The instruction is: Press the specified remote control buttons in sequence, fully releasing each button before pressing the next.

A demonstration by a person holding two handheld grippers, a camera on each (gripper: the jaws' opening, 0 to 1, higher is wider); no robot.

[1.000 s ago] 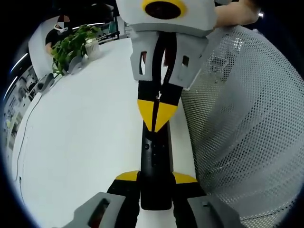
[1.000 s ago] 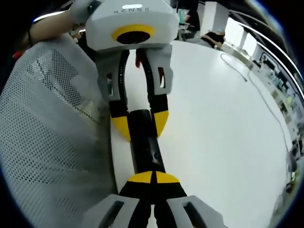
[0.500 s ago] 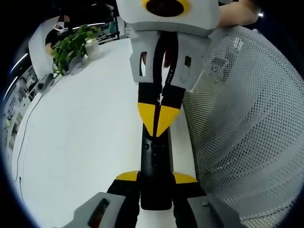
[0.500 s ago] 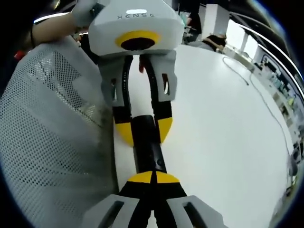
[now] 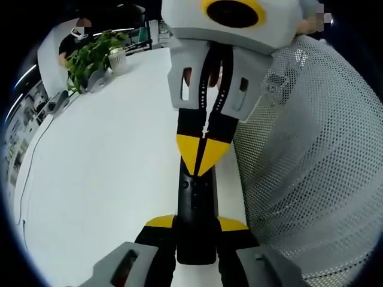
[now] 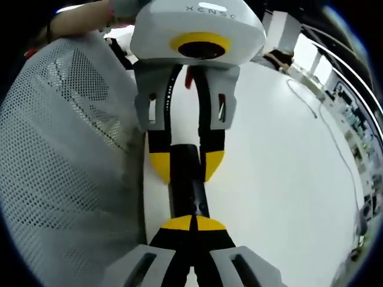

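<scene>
Right gripper point(image 5: 203, 160) slid further along gripped remote point(image 5: 195, 206)

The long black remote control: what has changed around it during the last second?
In the left gripper view, the right gripper, fingers shut, has slid further along the long black remote control, covering more of its far end. The left gripper stays shut on the near end. The remote, the white table and the white mesh chair back stayed as they were.

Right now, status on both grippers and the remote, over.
Left gripper clamped on the black remote, holding its end. Right gripper shut, tips together on the remote's top face. White mesh fabric close alongside; nothing blocking.
</scene>
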